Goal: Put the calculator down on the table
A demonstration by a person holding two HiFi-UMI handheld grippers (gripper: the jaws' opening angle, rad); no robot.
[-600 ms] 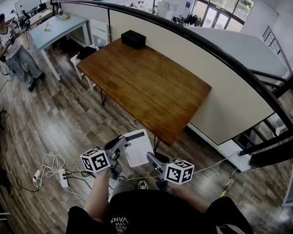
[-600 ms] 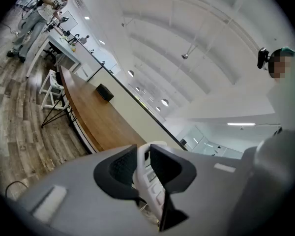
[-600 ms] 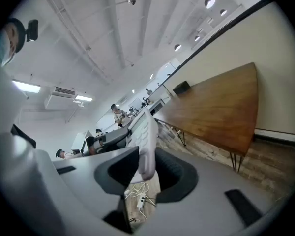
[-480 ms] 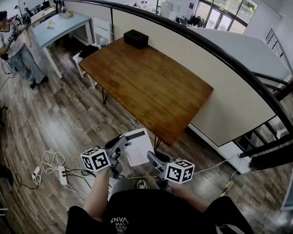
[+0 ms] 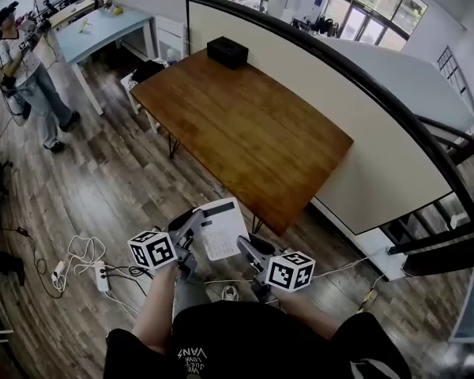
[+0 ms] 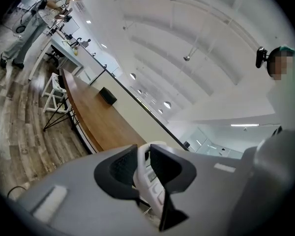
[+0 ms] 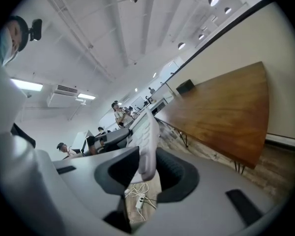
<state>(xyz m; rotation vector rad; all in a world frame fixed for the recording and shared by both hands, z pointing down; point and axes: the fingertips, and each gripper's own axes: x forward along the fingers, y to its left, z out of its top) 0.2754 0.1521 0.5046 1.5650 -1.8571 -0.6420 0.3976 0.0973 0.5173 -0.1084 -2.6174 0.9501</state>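
The only lettering is white print on the person's black shirt [image 5: 196, 354]. It is upside down to the head view and too small to read for certain. The key legends on the white calculator [image 5: 221, 229] are blurred. The calculator hangs in the air above the plank floor [image 5: 103, 188], just short of the near corner of the brown wooden desk [image 5: 253, 133]. The left tongs [image 5: 192, 238] pinch one side and the right tongs [image 5: 249, 251] pinch the other. Only the head view shows the whole desk, with a black box [image 5: 227, 51] at its far end. Only the gripper views show the calculator's edge wedged between the black pads, and the white ceiling [image 6: 187, 43]. The right gripper view alone shows a group of people [image 7: 119, 113] beyond the calculator.
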